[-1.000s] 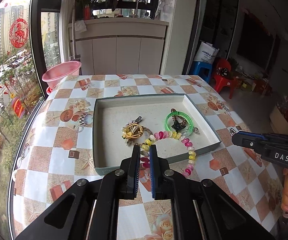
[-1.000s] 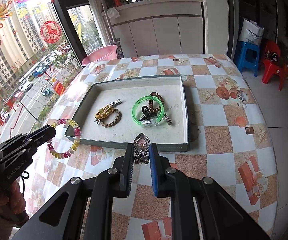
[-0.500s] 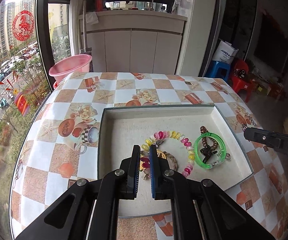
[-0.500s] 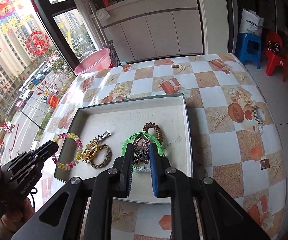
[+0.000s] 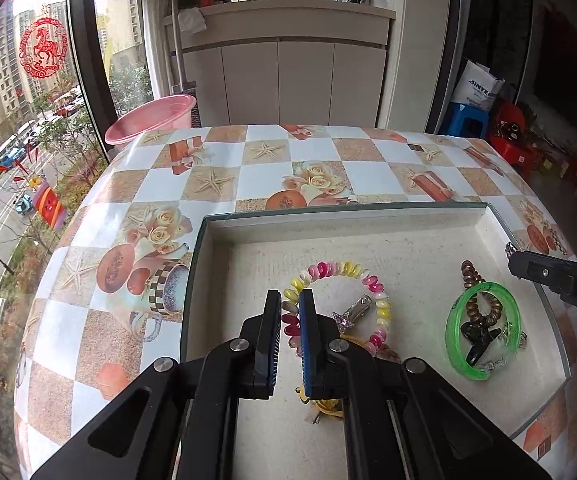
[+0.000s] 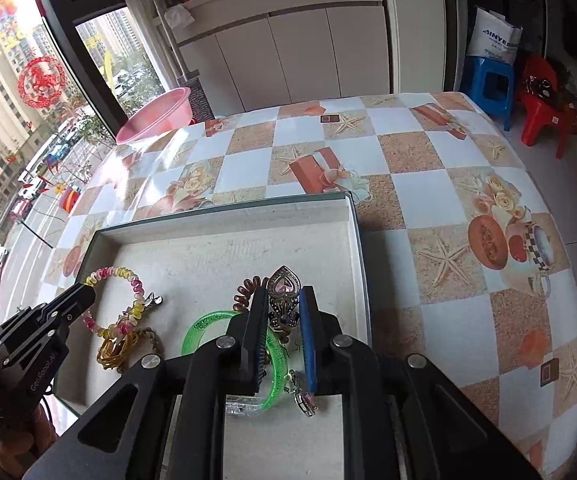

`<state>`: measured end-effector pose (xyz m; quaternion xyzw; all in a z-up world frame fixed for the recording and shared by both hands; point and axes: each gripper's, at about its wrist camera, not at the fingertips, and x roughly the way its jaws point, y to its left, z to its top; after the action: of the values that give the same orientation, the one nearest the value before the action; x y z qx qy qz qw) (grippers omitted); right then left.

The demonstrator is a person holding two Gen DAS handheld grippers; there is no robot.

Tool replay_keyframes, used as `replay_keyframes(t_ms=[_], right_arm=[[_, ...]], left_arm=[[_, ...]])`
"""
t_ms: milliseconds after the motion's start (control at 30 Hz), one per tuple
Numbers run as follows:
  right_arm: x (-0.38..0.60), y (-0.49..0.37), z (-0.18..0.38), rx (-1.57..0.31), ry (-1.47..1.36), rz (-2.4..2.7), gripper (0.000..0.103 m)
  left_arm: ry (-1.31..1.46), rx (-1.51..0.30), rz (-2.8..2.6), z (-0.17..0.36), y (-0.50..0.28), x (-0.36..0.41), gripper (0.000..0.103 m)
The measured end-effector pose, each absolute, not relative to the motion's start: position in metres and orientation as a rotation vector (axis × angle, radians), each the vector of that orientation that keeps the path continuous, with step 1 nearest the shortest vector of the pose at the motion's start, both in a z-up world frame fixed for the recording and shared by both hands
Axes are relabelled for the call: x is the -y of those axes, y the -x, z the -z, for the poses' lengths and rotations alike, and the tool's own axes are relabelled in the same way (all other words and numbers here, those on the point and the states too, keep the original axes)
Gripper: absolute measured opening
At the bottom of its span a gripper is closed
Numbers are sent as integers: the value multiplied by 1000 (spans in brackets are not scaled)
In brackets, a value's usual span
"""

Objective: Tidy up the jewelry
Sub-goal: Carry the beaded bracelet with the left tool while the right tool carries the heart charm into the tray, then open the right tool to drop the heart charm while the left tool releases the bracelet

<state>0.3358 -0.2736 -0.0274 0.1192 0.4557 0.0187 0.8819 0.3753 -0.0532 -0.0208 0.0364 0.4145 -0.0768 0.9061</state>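
Observation:
A shallow grey tray point(image 5: 368, 216) point(image 6: 224, 220) lies on the checked table. My left gripper point(image 5: 289, 300) is shut on a pink-and-yellow beaded bracelet point(image 5: 348, 270) point(image 6: 116, 274), held low over the tray's left half. My right gripper point(image 6: 284, 300) is shut on an ornate metal hair clip with a pink heart stone point(image 6: 284, 292), held over the tray's right half. In the tray lie a green bangle point(image 5: 484, 328) point(image 6: 208, 326) with a brown coil tie point(image 5: 470, 274) and a dark clip, a silver clip point(image 5: 354, 312), and a gold chain bundle point(image 6: 118, 346).
A pink basin point(image 5: 150, 118) point(image 6: 156, 114) stands past the table's far left corner by the window. White cabinets point(image 5: 280, 76) stand behind. A blue stool point(image 6: 488, 80) and red chair point(image 6: 544, 108) stand on the floor at the right.
Both grippers have moved forward and lower over the tray. The bracelet and the hair clip now hang nearer the tray floor, still held.

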Motion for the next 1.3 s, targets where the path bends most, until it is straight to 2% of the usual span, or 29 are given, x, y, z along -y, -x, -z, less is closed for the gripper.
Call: replay_keyframes(t_ms=[567, 600, 667, 733, 1300], right_arm=[[282, -345, 60, -1021, -293, -53, 19], [282, -344, 59, -1020, -300, -54, 21], [283, -341, 56, -1007, -318, -58, 38], [284, -337, 51, -985, -335, -71, 49], [275, -308, 20, -908, -355, -120, 50]], left_arm=[[-188, -882, 125, 41, -376, 70, 21], [-191, -879, 123, 41, -374, 71, 21], [-187, -868, 120, 37, -372, 71, 21], [-181, -860, 115, 34, -371, 71, 22], [-151, -852, 124, 22, -371, 73, 22]])
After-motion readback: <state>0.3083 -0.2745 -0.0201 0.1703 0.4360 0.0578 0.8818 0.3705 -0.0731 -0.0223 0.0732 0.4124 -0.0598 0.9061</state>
